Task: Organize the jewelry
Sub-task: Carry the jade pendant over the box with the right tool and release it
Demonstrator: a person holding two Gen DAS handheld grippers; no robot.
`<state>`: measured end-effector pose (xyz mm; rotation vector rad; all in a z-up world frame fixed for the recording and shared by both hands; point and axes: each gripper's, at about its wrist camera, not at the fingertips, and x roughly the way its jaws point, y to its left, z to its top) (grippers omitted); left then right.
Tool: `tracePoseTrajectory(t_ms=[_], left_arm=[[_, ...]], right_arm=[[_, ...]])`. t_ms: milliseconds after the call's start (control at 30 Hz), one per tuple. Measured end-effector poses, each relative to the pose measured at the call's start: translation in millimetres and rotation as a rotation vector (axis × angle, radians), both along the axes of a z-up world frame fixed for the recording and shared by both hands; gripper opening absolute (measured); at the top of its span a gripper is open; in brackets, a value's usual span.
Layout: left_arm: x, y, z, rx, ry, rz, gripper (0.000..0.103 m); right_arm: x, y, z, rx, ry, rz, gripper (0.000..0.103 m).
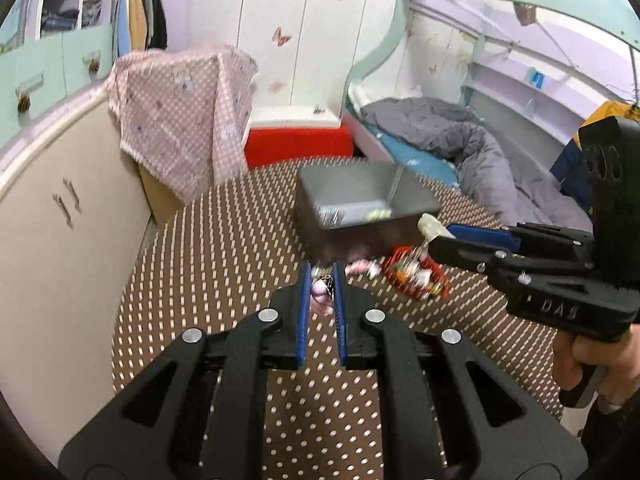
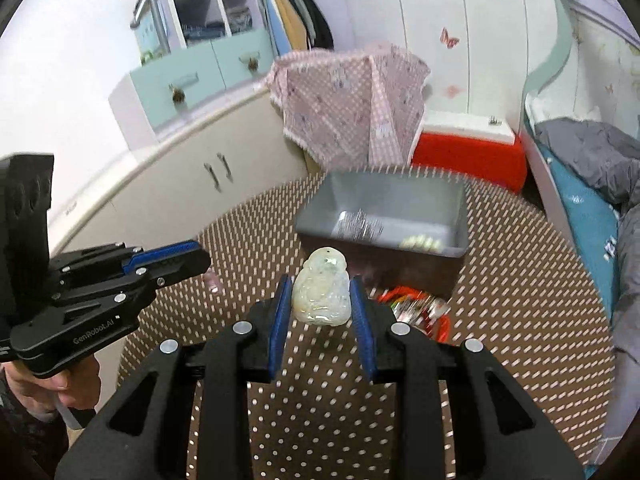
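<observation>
Brown cloth dotted with pale spots (image 2: 520,300) is covering the round table, and behind it a child's bedroom is spreading out — white wardrobe doors with butterfly stickers (image 2: 448,38), a pink checked cloth (image 2: 352,108) draped over a piece of furniture, a red box with a white lid (image 2: 468,152), cream cupboards under mint drawers (image 2: 192,76), and a bunk bed with a rumpled grey duvet (image 1: 460,136) on a blue sheet.

On the far side of the table a grey box (image 2: 384,208) is sitting open, with a few small pieces blurred inside it. Just in front of it a tangle of red cord and beads (image 1: 416,272) is lying on the cloth, beside a small pink and white piece (image 1: 362,268).

The right gripper (image 2: 320,300) is clamping a pale carved jade pendant (image 2: 320,292) between its blue pads, holding it above the table just short of the box. The left gripper (image 1: 321,280) is nearly closed on a small lilac bead charm (image 1: 321,292) — possibly pinching it, though blur is hiding whether the pads are truly touching — low over the cloth near the box's front wall.
</observation>
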<state>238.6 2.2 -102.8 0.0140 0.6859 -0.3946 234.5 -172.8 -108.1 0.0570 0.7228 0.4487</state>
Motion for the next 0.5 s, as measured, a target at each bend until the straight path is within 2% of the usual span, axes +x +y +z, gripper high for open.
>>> tracePoseTrajectory(t_ms=[267, 400, 500], left_arm=[[14, -21, 62, -0.009, -0.152, -0.031, 0.011], [30, -29, 79, -0.039, -0.176, -0.041, 0.011], [48, -33, 85, -0.064, -0.161, -0.05, 0.011]], right_arm=[[15, -32, 61, 0.0, -0.13, -0.062, 0.027], [29, -41, 77, 0.008, -0.154, -0.078, 0.027], [43, -43, 80, 0.011, -0.147, -0.079, 0.027]])
